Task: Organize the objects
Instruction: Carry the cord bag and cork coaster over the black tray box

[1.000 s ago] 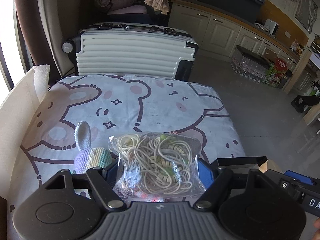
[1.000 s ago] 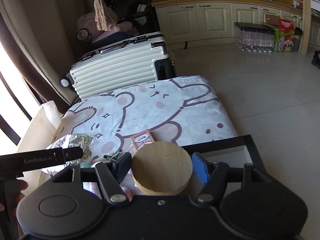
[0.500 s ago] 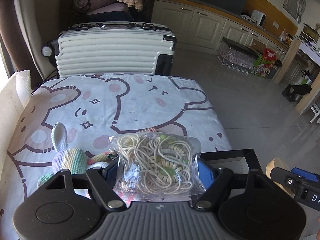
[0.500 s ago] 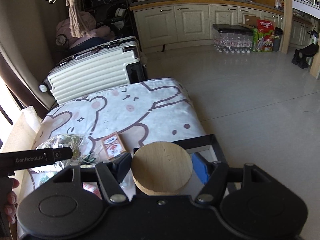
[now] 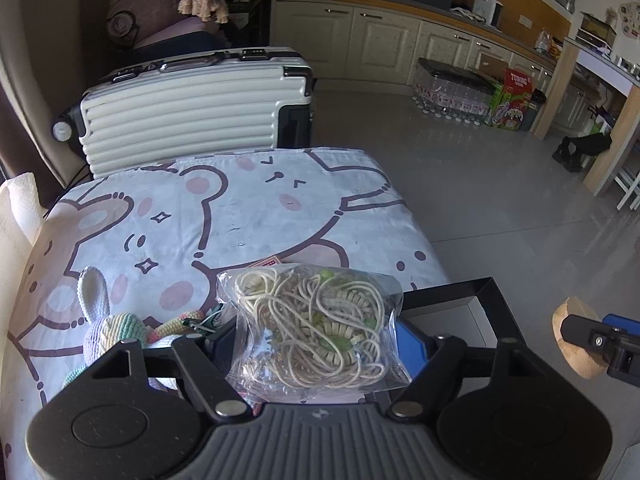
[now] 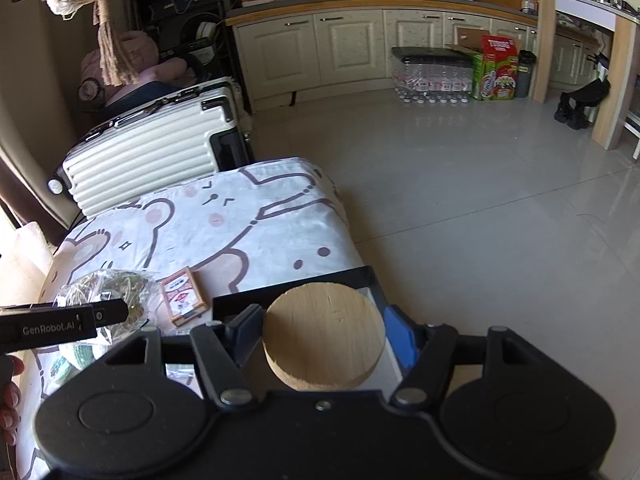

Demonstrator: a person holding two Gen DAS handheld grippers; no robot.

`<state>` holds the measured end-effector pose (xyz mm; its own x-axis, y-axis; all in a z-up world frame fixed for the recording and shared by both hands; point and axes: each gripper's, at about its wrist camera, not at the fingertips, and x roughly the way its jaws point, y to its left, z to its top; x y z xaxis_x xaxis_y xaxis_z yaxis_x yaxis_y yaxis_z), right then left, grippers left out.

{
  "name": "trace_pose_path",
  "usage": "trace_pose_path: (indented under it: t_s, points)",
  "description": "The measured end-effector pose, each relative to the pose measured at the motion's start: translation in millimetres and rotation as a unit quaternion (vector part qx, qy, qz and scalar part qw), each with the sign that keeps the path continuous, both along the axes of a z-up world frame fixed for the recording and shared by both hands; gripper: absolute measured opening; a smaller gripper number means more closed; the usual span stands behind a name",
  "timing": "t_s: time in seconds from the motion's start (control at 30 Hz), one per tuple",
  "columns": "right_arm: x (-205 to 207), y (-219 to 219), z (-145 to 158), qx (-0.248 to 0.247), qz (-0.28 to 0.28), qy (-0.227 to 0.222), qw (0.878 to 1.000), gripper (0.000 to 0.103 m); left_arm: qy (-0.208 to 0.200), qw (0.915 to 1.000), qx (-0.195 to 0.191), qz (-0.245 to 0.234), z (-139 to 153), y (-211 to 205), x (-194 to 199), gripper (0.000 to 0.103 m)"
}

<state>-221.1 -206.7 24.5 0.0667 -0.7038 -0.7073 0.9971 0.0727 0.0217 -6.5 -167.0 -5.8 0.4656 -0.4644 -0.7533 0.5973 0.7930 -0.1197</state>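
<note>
- Grey tiled floor (image 6: 460, 200), glossy, daylight reflected off it.
- Cream cabinets (image 6: 344, 48) ranged along the far wall under a wood-edged counter.
- Ribbed white suitcase (image 5: 192, 108) laid on its side beyond the bear-print cover (image 5: 248, 208).
- Bottled water pack (image 6: 432, 76) set by the cabinets.
- Dark curtain seen at left.

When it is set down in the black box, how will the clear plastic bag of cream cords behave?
The clear plastic bag of cream cords probably goes floppy: its film crinkles between the left gripper jaws. The loose coils suggest it is light and will slump flat. The glossy film may slide.
</note>
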Motion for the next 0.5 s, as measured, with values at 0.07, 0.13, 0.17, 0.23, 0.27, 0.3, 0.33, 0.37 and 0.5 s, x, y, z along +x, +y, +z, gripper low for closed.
trace_pose_path:
  t_s: [0.07, 0.13, 0.17, 0.23, 0.27, 0.3, 0.33, 0.37, 0.5]
  points:
    - [-4.2, -0.2, -0.7, 0.0, -0.003, 0.001, 1.0, 0.068, -0.002, 1.0, 0.003, -0.006, -1.1, -5.0, -2.0, 0.078]
    - [-7.2, -0.9, -1.5, -0.001, -0.005, 0.005, 1.0, 0.068, -0.004, 0.9999, 0.005, -0.011, -2.2, -9.6, -3.9, 0.078]
    - [-8.7, -1.0, -1.9, -0.002, -0.006, 0.008, 1.0, 0.068, -0.005, 0.9999, 0.005, -0.014, -2.7, -11.7, -4.6, 0.078]
    - [-11.4, -1.5, -2.5, -0.001, -0.007, 0.011, 1.0, 0.068, -0.005, 0.9998, 0.006, -0.018, -3.9, -16.4, -5.9, 0.078]
    - [-13.0, -1.7, -3.0, 0.0, -0.007, 0.01, 1.0, 0.068, -0.004, 0.9998, 0.006, -0.019, -4.7, -18.5, -6.1, 0.078]
    - [-14.9, -1.6, -3.5, 0.001, -0.008, 0.01, 1.0, 0.068, -0.004, 0.9998, 0.006, -0.021, -5.5, -20.4, -6.2, 0.078]
    - [-16.6, -2.2, -4.2, 0.002, -0.009, 0.008, 1.0, 0.068, -0.003, 0.9997, 0.005, -0.022, -6.4, -22.7, -6.6, 0.078]
    - [-18.2, -2.8, -5.1, 0.004, -0.01, 0.007, 1.0, 0.068, -0.001, 0.9997, 0.005, -0.023, -7.4, -24.7, -6.6, 0.078]
    - [-22.7, -5.6, -11.1, 0.014, -0.01, 0.007, 1.0, 0.068, 0.017, 0.9995, -0.008, -0.025, -12.6, -31.9, -4.7, 0.078]
